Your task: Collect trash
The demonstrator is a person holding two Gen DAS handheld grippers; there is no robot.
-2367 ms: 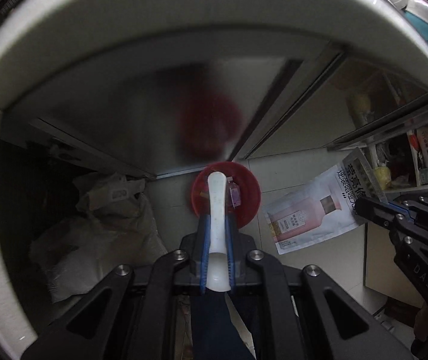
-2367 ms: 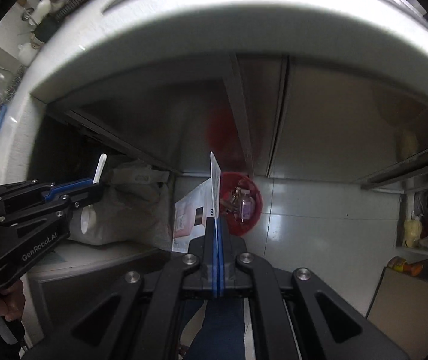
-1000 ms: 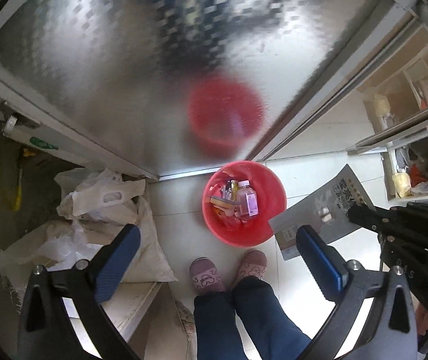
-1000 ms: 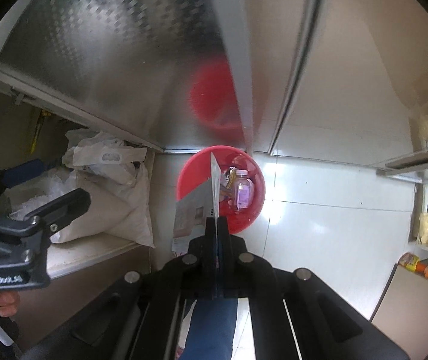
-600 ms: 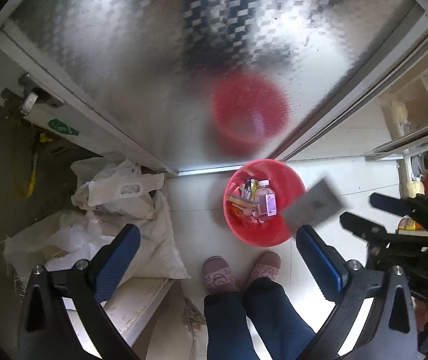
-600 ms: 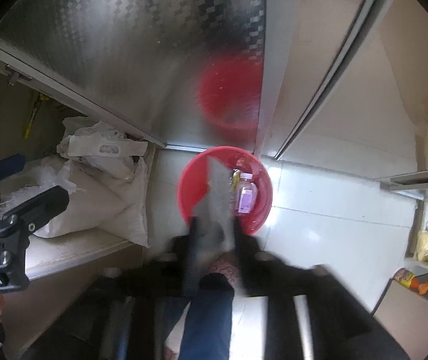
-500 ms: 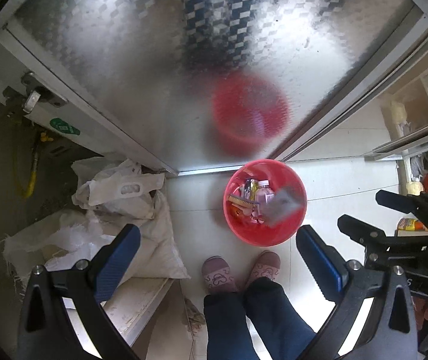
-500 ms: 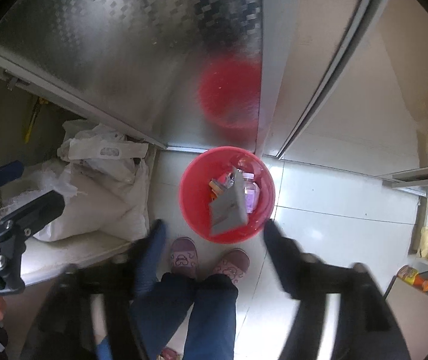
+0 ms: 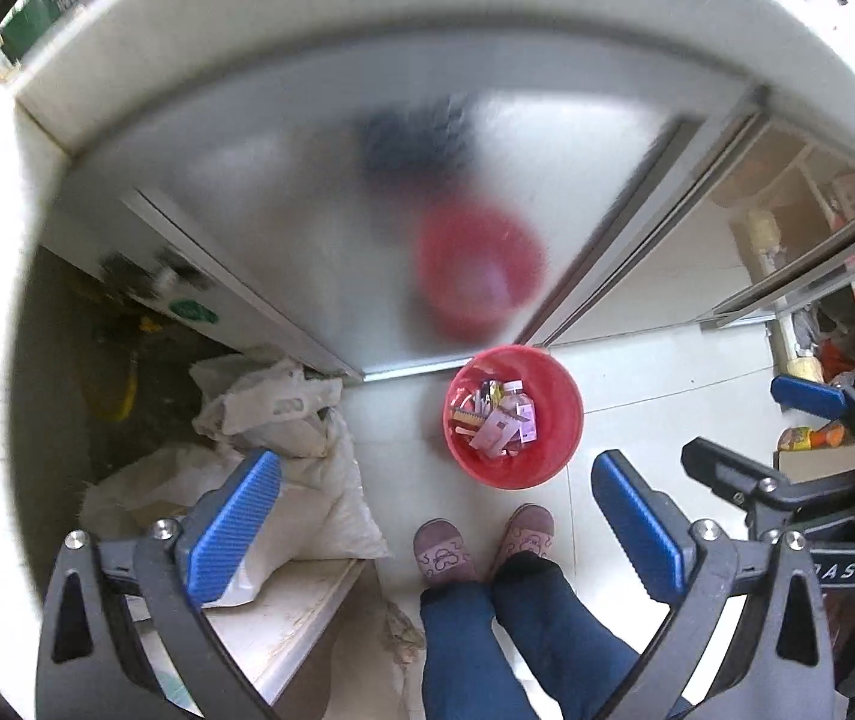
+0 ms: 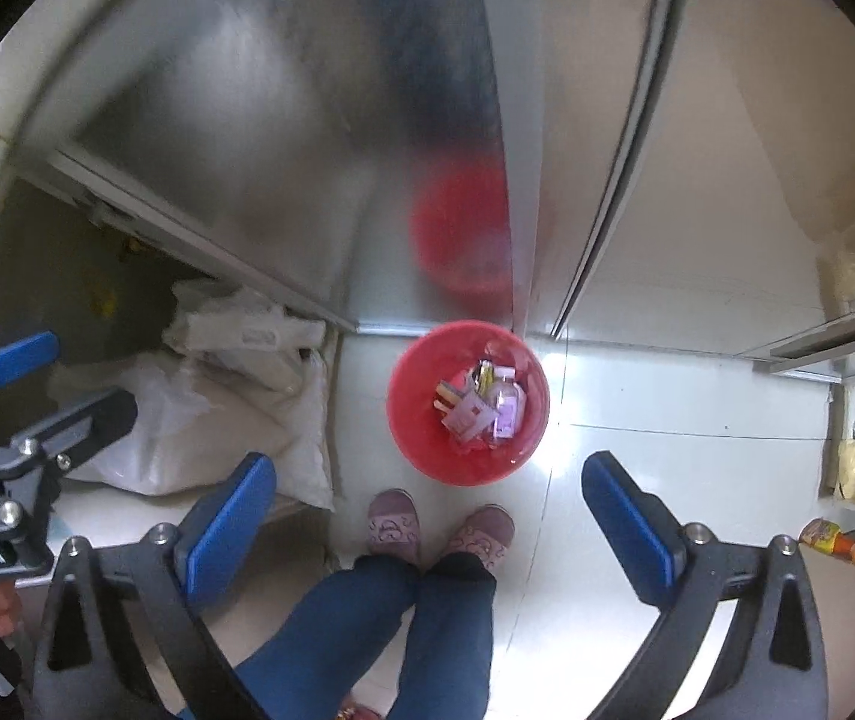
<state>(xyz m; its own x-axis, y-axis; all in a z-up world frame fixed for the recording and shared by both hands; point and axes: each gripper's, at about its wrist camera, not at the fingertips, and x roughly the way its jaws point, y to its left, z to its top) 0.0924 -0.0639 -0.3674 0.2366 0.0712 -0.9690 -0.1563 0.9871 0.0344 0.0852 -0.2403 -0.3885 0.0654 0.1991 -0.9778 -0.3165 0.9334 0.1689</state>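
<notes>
Red bucket [image 9: 514,420] loaded with wrappers and a small bottle [image 10: 508,405].
Both claws, left [image 9: 436,513] and right [image 10: 427,507], are spread and empty, the right's jaws opening; no further trash is seen.

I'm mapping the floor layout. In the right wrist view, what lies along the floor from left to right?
White sacks → red trash bucket → bare white floor tiles → yellow and orange snack packet.

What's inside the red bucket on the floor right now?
The red bucket holds a loose pile: a flat pinkish packet on top, a small clear bottle with a purple label beside it, and mixed wrappers. Whatever lies beneath them is covered.
</notes>
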